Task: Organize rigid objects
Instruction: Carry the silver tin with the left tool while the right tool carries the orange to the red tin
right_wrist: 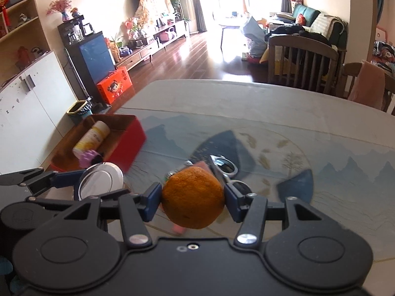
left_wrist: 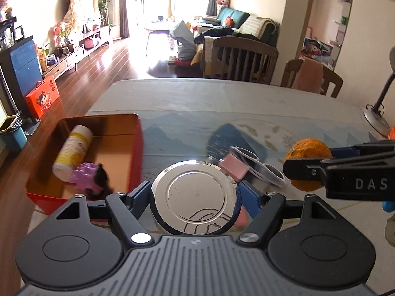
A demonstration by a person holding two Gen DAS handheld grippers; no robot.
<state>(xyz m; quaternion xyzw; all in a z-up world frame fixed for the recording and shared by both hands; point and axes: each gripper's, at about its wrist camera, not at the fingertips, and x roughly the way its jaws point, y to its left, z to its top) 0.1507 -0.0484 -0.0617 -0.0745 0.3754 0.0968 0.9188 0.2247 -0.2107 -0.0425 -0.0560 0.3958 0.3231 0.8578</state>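
Note:
My left gripper (left_wrist: 195,197) is shut on a round shiny metal tin (left_wrist: 196,197), held above the table just right of the red box (left_wrist: 134,153). It also shows in the right wrist view (right_wrist: 102,182). The box (right_wrist: 128,148) holds a white and yellow bottle (left_wrist: 72,151) and a purple and black toy (left_wrist: 90,177). My right gripper (right_wrist: 192,201) is shut on an orange (right_wrist: 193,198), which shows at the right of the left wrist view (left_wrist: 307,164). A pink block (left_wrist: 233,169) and white-framed sunglasses (left_wrist: 261,166) lie on the table between the grippers.
The table (right_wrist: 271,103) has a blue and grey landscape cloth. A lamp base (left_wrist: 375,118) stands at its right edge. Wooden chairs (left_wrist: 243,58) stand behind the far edge. A small bin (right_wrist: 80,109) and an orange gift box (right_wrist: 114,86) sit on the floor at left.

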